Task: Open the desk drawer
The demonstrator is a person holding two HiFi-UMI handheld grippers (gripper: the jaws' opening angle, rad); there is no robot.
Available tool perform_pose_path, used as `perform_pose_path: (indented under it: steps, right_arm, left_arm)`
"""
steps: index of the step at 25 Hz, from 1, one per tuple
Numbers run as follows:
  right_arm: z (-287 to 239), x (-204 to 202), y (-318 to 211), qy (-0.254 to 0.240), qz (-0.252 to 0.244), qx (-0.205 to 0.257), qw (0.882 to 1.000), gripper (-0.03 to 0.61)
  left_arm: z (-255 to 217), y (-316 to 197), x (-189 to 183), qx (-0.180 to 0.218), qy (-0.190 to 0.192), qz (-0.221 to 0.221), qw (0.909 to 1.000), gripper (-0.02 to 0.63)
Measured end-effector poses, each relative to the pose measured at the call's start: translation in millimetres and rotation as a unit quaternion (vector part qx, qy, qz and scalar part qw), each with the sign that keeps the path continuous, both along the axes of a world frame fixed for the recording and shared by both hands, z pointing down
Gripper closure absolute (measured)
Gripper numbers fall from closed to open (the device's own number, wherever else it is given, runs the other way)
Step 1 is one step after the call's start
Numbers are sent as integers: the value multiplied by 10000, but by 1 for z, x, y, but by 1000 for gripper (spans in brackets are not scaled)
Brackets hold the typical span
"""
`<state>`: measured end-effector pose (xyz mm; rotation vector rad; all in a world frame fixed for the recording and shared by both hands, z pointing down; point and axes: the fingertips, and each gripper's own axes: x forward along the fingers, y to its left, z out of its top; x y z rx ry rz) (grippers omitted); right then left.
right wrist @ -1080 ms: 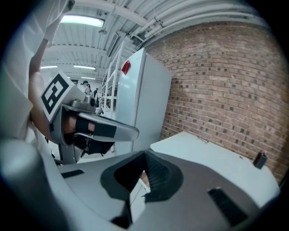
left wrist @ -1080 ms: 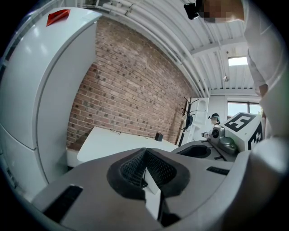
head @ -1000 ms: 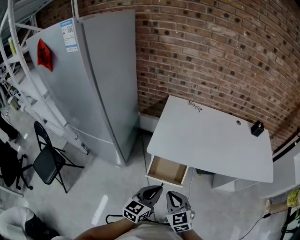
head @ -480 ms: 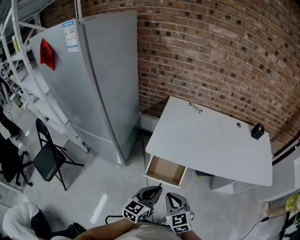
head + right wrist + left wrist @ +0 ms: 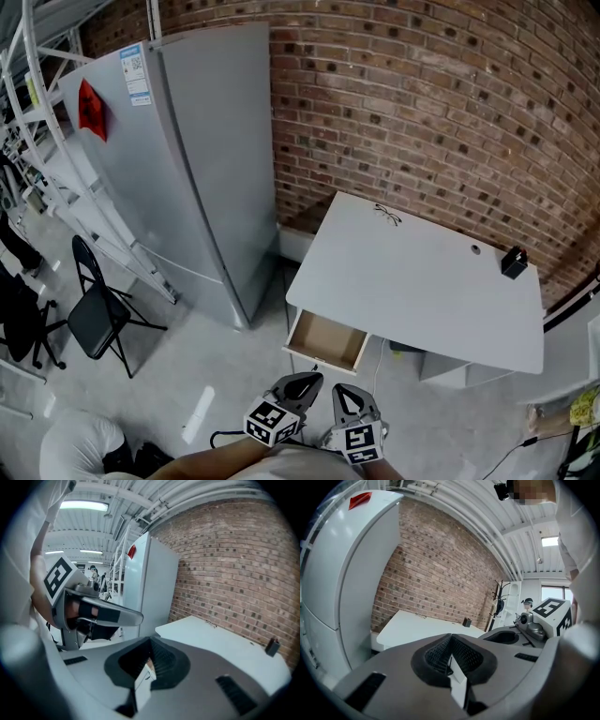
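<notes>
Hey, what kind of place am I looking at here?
Likely a warehouse-style workshop or test space, not a home: bare brick wall, concrete floor, and a refrigerator standing right beside a white desk.

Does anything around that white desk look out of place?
Only the drawer stands out: it is pulled open under the white desk, at the end nearest the fridge, and looks empty. Nothing seems spilled or damaged.
</notes>
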<state>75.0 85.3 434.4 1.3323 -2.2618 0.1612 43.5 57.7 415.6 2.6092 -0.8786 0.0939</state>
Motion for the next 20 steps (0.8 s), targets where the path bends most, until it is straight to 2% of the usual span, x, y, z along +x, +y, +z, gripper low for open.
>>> perform_pose_path:
  steps: [11, 20]
  right_arm:
    - [2, -4, -3, -25, -102, -9, 9999, 563]
    - [3, -7, -6, -71, -64, 41, 9999, 563]
  left_arm:
    - [2, -2, -8, -8, -53, -150, 9999, 606]
    - [4, -2, -10, -6, -64, -109, 9999, 606]
